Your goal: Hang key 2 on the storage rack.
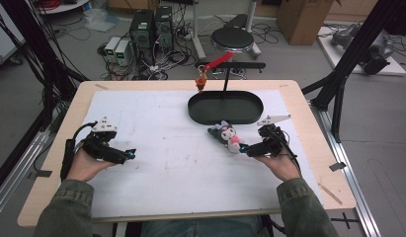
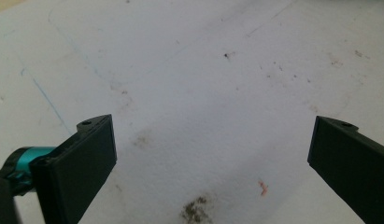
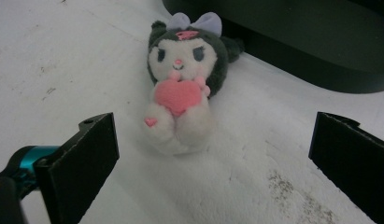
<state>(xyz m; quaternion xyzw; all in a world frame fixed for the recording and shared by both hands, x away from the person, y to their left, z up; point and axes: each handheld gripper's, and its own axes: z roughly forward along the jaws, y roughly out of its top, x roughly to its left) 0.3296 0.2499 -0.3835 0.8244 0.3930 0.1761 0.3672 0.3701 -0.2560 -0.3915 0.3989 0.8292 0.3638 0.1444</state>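
Both tongs spread: right gripper [image 3: 213, 154] lined up w/ plush [image 3: 182, 88], pre-grab I'd say; next close in. Left gripper [image 2: 210, 158] idle.

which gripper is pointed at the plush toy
The right gripper, open, faces the plush toy; the left gripper faces bare white mat.

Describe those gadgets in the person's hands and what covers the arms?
Both are black handheld tongs: the left gripper and right gripper each carry teal accents, two flat black jaws, a pale three-cornered plate and a trailing black cable. The sleeves are olive green.
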